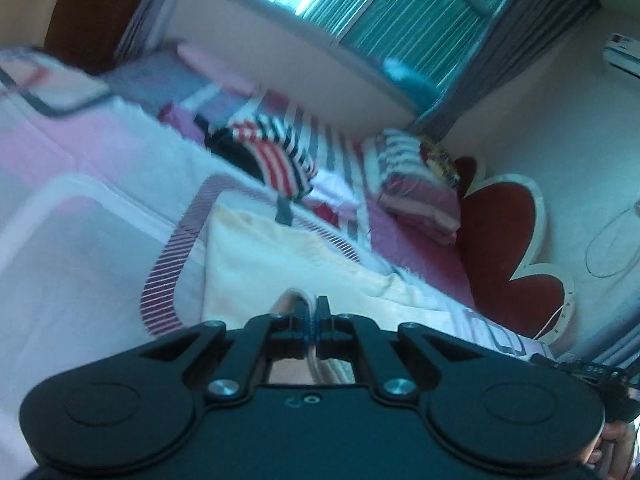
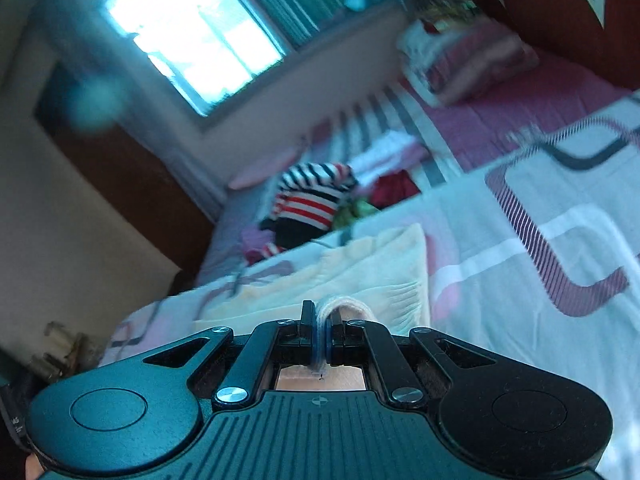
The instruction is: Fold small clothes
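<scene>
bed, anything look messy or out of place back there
Yes: a heap of unfolded clothes, a red, white and black striped piece on top, lies bunched on the bed behind the cream cloth. Nothing looks torn or spilled.

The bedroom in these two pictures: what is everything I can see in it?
Cream garment: one, pale yellow, spread on the bedspread, an edge pinched by both grippers.
Bedspread: one, white and pink with striped bands, covering the bed.
Striped clothes: a heap, red, white and black, behind the cream garment.
Pillow: one, pink striped, at the headboard.
Headboard: one, dark red, flower-shaped.
Window: one, bright, with teal curtains.
Air conditioner: one, white, on the wall.
Left gripper: black, shut on the garment.
Right gripper: black, shut on the garment.
</scene>
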`<state>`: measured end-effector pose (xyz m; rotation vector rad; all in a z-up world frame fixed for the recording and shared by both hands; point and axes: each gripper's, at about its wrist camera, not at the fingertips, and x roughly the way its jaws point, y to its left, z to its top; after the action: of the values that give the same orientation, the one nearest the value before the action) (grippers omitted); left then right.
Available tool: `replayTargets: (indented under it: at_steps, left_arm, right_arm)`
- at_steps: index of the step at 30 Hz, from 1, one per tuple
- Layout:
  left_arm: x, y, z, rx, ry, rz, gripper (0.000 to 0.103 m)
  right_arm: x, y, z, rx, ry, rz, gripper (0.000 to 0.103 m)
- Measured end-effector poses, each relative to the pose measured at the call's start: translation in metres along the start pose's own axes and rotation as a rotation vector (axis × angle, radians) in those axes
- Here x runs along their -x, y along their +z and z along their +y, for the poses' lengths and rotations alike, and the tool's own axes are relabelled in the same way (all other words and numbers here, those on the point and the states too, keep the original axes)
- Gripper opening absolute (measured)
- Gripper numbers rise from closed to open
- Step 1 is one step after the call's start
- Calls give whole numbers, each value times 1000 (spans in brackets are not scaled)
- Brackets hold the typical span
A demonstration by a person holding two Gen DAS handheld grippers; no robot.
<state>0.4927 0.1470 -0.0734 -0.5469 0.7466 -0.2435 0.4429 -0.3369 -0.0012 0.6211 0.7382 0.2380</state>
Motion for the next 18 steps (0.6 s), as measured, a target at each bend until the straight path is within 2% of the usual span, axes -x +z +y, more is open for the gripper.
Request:
replayTargets:
  at_steps: [4,10,11,12,13,14,15,16,17,18]
  left_arm:
    - [-45,22,18,-5,5,16,1]
    - [-101,40,31,-29,-3,71,2]
    - [-106,40,34,-21,-14,68,5]
    - [-111,41,37,-10,-30,64,15]
    - [-116,41,40,1,-37,64,21]
    - [-118,40,42,4,-48,61,29]
    - [-119,39,43,-3,-64,52,43]
    - [-117,38,43,-13,-64,37,52]
    - [-115,37,43,-22,-60,13,63]
    - [-112,36,43,-34,-65,-10,63]
  right_arm:
    - [-56,15,-23,-37,-11,34,3]
    - [-117,29,-50,-103,-36,68,3]
    - [-124,29,-55,-107,-34,60,4]
    - [-129,30,-58,-110,-36,51,5]
    - [-134,30,-61,-116,-49,50,20]
    - [-137,30,-64,-115,-60,39,49]
    - [-136,30,-65,-109,-57,6,64]
    - [-134,30,-66,-93,-65,-36,76]
    - [-133,30,-65,-77,-67,-64,76]
    - [-132,32,-67,-73,-50,-75,76]
